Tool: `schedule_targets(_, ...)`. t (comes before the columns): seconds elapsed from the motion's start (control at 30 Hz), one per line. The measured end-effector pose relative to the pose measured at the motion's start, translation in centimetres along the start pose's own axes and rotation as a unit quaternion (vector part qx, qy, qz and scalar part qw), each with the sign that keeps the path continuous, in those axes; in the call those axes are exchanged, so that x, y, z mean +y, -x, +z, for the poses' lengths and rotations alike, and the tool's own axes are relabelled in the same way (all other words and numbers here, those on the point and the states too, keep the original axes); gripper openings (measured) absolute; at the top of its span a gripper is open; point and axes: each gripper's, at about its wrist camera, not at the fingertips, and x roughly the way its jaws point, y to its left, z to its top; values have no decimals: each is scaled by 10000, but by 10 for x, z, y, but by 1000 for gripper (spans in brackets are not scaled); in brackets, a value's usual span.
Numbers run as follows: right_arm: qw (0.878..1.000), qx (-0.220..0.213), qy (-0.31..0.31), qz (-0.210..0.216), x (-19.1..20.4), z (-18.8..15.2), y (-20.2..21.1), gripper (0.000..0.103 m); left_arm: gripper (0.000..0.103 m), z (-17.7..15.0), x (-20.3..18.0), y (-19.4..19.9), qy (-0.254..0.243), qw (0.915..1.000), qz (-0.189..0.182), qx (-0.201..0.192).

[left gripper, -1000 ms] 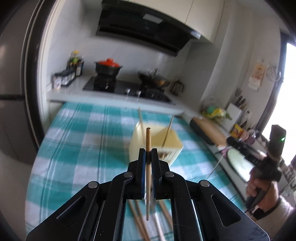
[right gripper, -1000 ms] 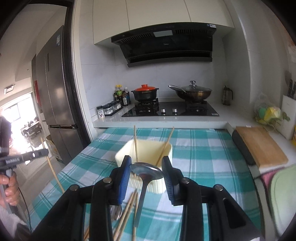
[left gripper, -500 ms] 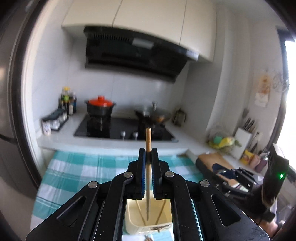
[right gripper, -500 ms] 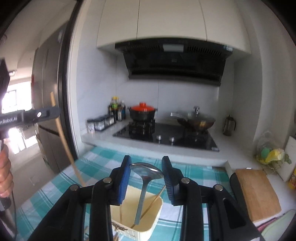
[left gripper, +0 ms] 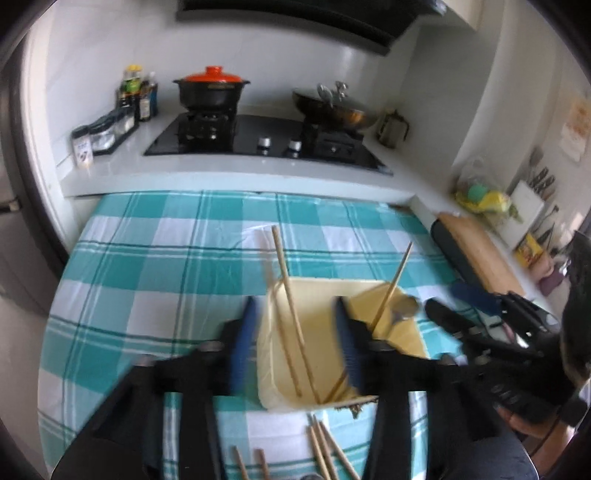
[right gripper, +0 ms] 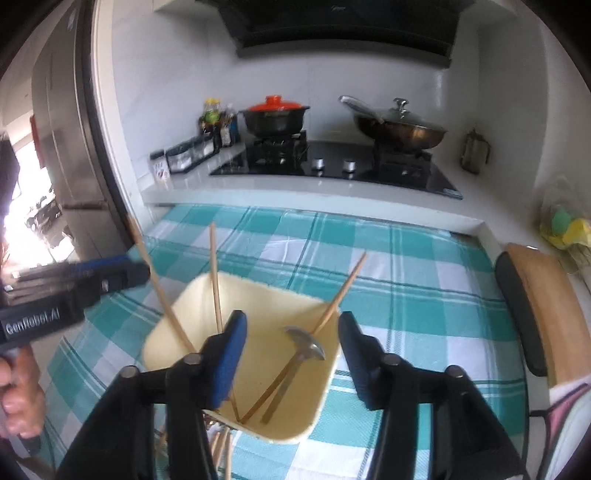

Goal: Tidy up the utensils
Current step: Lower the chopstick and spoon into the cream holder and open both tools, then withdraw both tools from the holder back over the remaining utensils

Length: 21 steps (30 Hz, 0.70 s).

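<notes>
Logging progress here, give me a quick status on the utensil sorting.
Left gripper open, empty. Right gripper open, empty. Spoon and chopsticks standing in cream holder. Loose chopsticks remain on tablecloth.

Home kitchen: gas hob (right gripper: 332, 162), range hood (right gripper: 343, 26)

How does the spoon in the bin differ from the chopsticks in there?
The spoon is grey metal with a broad bowl at its top; the chopsticks are thin, pale wooden sticks. The spoon stays below the rim of the bin; the chopsticks poke well above it. Both lean tilted inside the bin.
</notes>
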Motion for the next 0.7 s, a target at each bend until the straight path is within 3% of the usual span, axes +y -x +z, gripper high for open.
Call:
schedule_targets(0.07, 9994, -248, 240, -63, 7, 5, 38, 54, 67, -1, 5, 32, -79, 9999, -60, -137)
schedule_targets(0.13, 9972, -477, 557, -175, 14, 2, 77, 61, 77, -6, 7, 55, -219, 9996, -46, -145)
schedule_targets(0.2, 9945, -638, 773, -301, 18, -12, 110, 72, 88, -23, 12, 84, -427, 9990, -101, -122)
schedule_targets(0.27, 9936, -657, 846, -360, 19, -37, 134, 76, 99, -60, 20, 110, -691, 9974, -158, -101)
schedule_targets(0.33, 9950, -511, 766, -382, 16, -72, 144, 76, 99, -98, 27, 117, -844, 9964, -90, -14)
schedule_targets(0.4, 9967, -331, 614, -420, 13, -114, 145, 76, 99, -153, 40, 110, -840, 9960, 210, 212)
schedule_targets(0.53, 9986, 175, 95, -495, 6, -205, 122, 76, 98, -235, 60, 86, -263, 9969, 422, 614)
schedule_targets(0.6, 9970, 517, -208, -538, 3, -242, 106, 76, 98, -263, 68, 74, 59, 9960, 559, 696)
schedule_targets(0.7, 9948, 704, -528, -518, -1, -276, 94, 76, 98, -280, 73, 64, 192, 9948, 779, 621)
